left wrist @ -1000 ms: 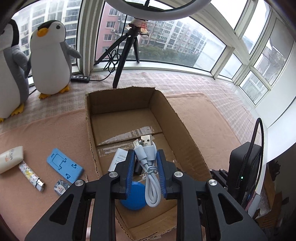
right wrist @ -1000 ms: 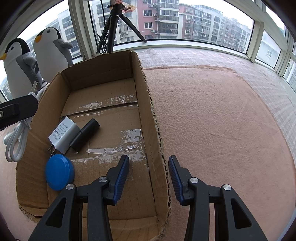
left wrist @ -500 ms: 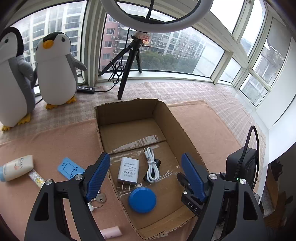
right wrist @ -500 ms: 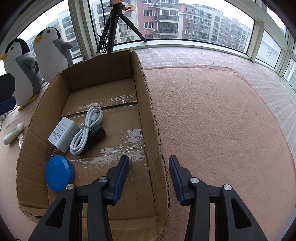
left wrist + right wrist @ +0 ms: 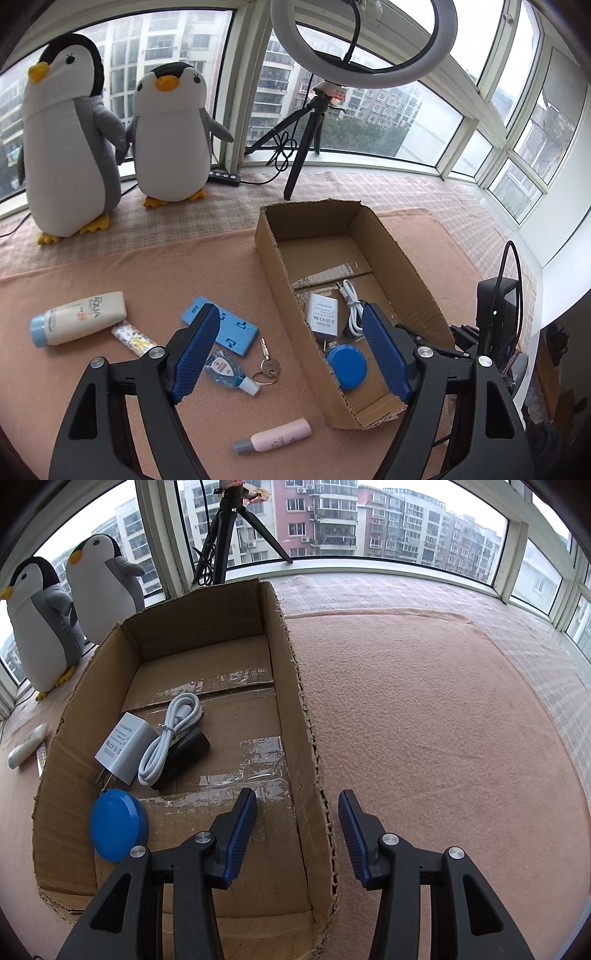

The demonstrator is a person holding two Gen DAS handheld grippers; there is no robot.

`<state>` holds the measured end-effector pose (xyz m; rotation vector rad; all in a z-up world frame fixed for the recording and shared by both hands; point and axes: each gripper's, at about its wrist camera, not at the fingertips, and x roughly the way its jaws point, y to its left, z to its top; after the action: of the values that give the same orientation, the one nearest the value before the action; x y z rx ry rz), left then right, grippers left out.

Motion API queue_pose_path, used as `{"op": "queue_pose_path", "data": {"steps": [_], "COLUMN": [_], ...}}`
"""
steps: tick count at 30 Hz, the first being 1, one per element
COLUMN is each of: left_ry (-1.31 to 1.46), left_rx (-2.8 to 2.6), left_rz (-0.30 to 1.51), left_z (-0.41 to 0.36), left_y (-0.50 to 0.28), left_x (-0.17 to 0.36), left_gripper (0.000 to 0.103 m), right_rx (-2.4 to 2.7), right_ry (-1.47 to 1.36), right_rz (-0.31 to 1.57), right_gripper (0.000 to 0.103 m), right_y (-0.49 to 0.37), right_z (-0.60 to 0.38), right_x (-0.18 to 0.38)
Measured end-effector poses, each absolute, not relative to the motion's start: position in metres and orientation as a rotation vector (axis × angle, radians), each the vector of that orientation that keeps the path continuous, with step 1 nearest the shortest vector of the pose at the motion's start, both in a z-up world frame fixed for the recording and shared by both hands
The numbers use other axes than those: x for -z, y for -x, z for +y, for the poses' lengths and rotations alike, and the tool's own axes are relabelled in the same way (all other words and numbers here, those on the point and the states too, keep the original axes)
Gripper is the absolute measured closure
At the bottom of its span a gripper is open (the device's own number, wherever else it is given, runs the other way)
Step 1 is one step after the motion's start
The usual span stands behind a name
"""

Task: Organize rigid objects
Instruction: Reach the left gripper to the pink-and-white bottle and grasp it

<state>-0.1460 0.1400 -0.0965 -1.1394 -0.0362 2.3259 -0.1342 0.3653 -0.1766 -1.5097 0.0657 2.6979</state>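
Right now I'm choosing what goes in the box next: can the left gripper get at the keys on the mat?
Probably yes. The left gripper is open and empty above the mat, and the keys lie uncovered between the blue holder and the cardboard box, with nothing on top.

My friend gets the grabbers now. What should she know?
Left hand-held gripper: open, empty, above the mat.
Right hand-held gripper: open, straddling the cardboard box wall.
In the box: white charger, white cable, black piece, blue round lid.
Left on the mat: blue holder, key, small bottle, pink tube, Aqua tube, patterned lighter.
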Motion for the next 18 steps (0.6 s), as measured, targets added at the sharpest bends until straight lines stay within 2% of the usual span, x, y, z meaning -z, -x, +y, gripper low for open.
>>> {"op": "queue_pose_path", "data": {"steps": [5, 13, 18], "left_ry": [1.175, 1.192, 1.202], "left_rx": [-2.305, -2.19, -2.153], "left_rz": [0.065, 0.345, 0.389], "left_z": [0.124, 0.128, 0.128], "left_y": [0.135, 0.103, 0.101], "left_x": [0.117, 0.156, 0.166], "left_gripper": [0.024, 0.028, 0.028], "right_rx": [-2.694, -2.693, -2.69], "right_ry": [1.511, 1.518, 1.515], "right_rz": [0.063, 0.059, 0.053], "right_gripper": [0.058, 0.058, 0.058], "right_y": [0.134, 0.134, 0.134], "right_z": [0.367, 0.368, 0.367], "right_x": [0.177, 0.177, 0.177]}}
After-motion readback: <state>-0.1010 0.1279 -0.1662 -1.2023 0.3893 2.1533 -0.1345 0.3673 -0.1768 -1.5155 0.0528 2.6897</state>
